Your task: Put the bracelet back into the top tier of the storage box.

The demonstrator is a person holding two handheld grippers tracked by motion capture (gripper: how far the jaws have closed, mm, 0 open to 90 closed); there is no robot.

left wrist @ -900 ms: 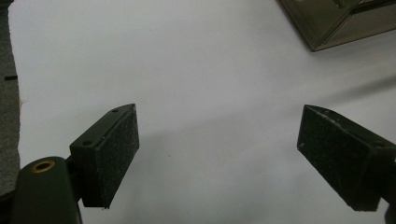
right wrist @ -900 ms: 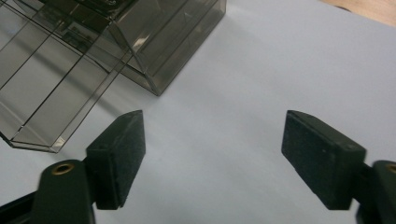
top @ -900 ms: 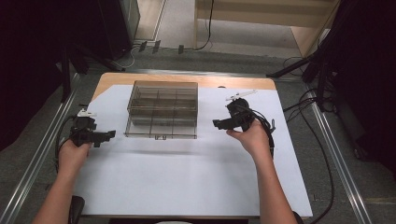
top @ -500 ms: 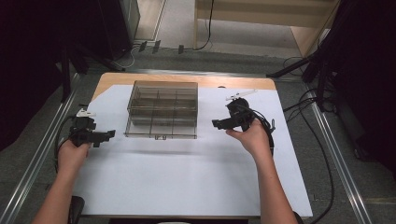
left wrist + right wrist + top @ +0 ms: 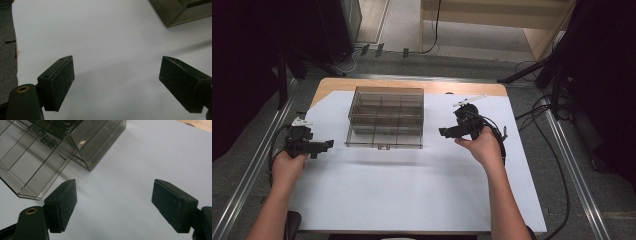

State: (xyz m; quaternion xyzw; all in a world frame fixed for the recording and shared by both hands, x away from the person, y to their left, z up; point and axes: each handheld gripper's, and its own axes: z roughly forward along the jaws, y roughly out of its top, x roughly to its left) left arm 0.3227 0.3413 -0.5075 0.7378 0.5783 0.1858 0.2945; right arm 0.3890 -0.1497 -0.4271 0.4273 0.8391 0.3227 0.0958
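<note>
Hands hold both claws just above the white sheet (image 5: 412, 190) covering the table: the left gripper (image 5: 326, 145) has its jaws spread wide with nothing between them, and the smoky compartment box (image 5: 385, 117) lies ahead of it and off to one side, well apart. Right gripper (image 5: 443, 132) (its pads (image 5: 65, 202) plainly bare in its own view) is likewise spread and holding nothing, with the box's near corner (image 5: 88, 167) just beyond its jaw tips, close but not touching.
</note>
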